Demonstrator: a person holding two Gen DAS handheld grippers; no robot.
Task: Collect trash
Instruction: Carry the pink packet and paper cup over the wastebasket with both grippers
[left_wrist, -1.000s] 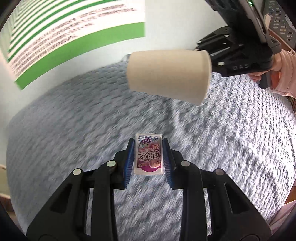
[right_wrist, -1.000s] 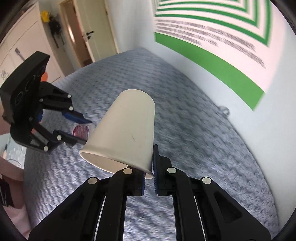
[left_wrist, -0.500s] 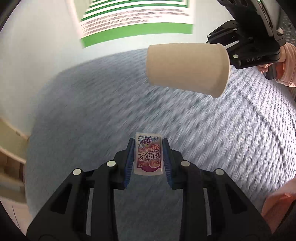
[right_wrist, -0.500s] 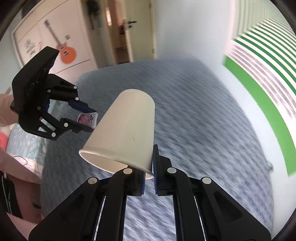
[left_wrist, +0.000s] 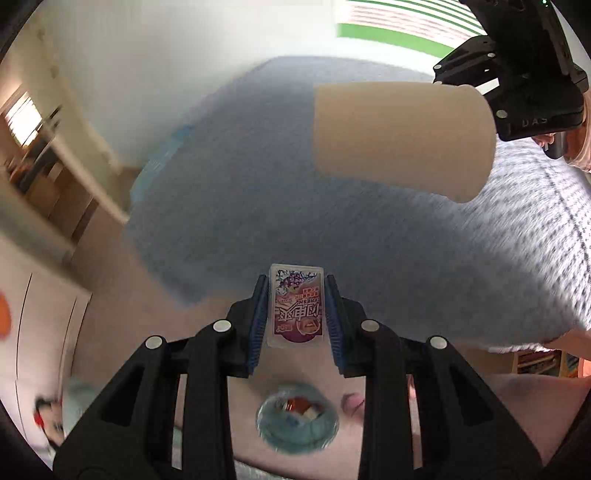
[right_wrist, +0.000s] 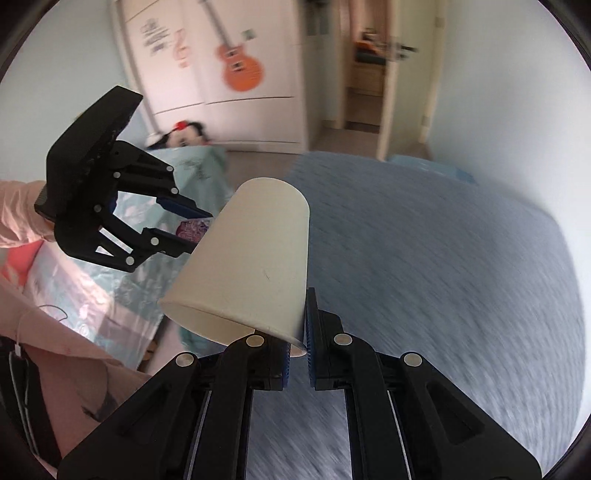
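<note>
My left gripper is shut on a small purple and white snack packet, held upright between the blue pads. The same packet shows in the right wrist view between the left gripper's fingers. My right gripper is shut on the rim of a cream paper cup, which lies tilted with its base pointing away. In the left wrist view that cup hangs at the upper right, with the right gripper's body behind it. Below my left gripper a light blue trash bin with scraps inside stands on the floor.
A bed with a grey-blue knitted cover fills the right side. A turquoise patterned sheet covers another bed at the left. A wardrobe with an orange guitar sticker, a plush toy and an open doorway lie beyond. A pink sleeve shows at the left.
Both grippers have swung fast across the bed, away from the green-striped wall and toward the bed's edge. The floor, the bin, the wardrobe and the doorway have come into view. Both grips are unchanged.
</note>
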